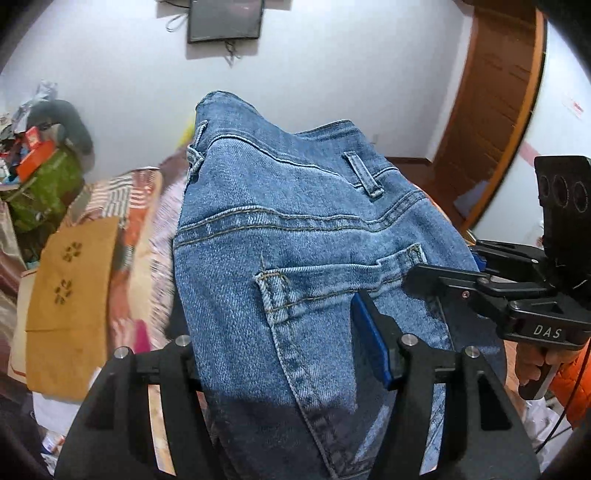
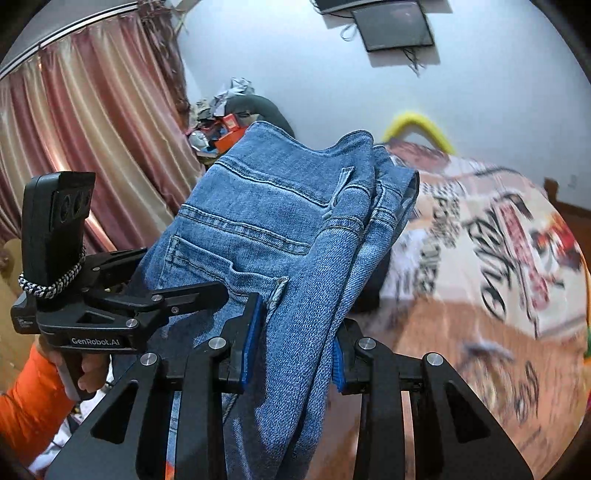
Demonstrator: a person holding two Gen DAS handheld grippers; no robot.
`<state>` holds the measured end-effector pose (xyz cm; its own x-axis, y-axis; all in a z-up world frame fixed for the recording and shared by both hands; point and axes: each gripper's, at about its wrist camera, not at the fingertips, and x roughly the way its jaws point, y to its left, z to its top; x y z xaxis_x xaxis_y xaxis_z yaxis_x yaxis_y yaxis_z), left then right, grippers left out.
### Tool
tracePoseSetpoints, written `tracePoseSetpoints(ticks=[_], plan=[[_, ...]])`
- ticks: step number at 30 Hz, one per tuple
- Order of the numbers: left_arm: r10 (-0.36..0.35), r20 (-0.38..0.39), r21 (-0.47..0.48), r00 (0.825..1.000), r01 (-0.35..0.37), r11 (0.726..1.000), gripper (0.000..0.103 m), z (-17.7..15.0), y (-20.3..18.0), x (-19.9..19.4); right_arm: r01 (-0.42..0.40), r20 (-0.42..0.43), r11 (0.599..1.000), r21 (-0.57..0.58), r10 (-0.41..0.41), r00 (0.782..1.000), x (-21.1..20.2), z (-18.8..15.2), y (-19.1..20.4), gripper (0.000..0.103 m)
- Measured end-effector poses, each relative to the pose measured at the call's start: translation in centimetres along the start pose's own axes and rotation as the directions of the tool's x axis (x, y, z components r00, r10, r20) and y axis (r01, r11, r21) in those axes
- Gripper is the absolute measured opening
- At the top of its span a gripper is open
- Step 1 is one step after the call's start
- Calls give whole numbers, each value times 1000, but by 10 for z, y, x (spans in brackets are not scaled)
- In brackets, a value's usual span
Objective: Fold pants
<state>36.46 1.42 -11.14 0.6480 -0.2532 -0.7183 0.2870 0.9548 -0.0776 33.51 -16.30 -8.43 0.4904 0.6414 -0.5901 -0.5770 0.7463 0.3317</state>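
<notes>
The faded blue denim pants (image 1: 295, 229) are held up in the air, gathered and draped over both tools, with the waistband, belt loops and a back pocket uppermost. They hang in front of the white wall (image 1: 332, 74) and above the bed covered with a patterned cream, red and black spread (image 2: 498, 240).

Left black two-finger gripper (image 1: 288, 354): the denim passes down between its fingers and fills the gap. Its blue-padded finger (image 1: 371, 339) presses against the pocket side of the cloth; the opposite finger is hidden behind the fabric. The gripper is clamped on the pants at a moderate width set by the bunched denim.

Right black two-finger gripper (image 2: 295, 347): a thick folded bundle of the pants runs between its blue pads (image 2: 251, 332), both of which touch the cloth. It is closed on that bundle.

Each tool shows in the other's view, just beside the pants, held by a hand in an orange sleeve (image 2: 33, 402).

A dark wall-mounted screen (image 1: 225, 18) hangs above the pants; pink and cream curtains (image 2: 85, 122) stand to their left in the right wrist view.
</notes>
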Motion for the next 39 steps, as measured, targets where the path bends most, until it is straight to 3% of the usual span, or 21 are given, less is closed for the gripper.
tracePoseSetpoints(ticks=[6, 12, 17, 22, 26, 28, 31, 37, 39], plan=[[54, 12, -40, 998, -53, 998, 63, 23, 52, 38, 1, -12, 999, -42, -1, 1000, 60, 34, -5, 29], [61, -6, -90, 998, -61, 994, 63, 37, 103, 100, 20, -32, 998, -66, -23, 999, 113, 52, -16, 29], [67, -25, -105, 997, -69, 992, 63, 36, 127, 151, 52, -66, 997, -55, -56, 996, 165, 55, -36, 29], [11, -65, -200, 998, -24, 980, 62, 26, 147, 210, 106, -71, 994, 11, -105, 992, 201, 39, -60, 28], [32, -167, -250, 986, -73, 966, 62, 10, 160, 265, 184, -202, 983, 8, -179, 963, 241, 27, -77, 28], [46, -198, -235, 979, -93, 967, 62, 0, 165, 283, 223, -316, 974, 32, -202, 927, 261, 16, -89, 30], [48, -163, -234, 985, -86, 968, 62, -5, 166, 275, 205, -295, 977, 66, -177, 939, 249, 15, -91, 33], [129, -198, -185, 972, -166, 969, 62, -13, 162, 239, 281, -288, 960, -1, -269, 919, 213, 14, -73, 36], [152, -187, -174, 971, -185, 967, 62, -14, 160, 218, 259, -264, 966, -4, -251, 931, 191, 15, -61, 36]])
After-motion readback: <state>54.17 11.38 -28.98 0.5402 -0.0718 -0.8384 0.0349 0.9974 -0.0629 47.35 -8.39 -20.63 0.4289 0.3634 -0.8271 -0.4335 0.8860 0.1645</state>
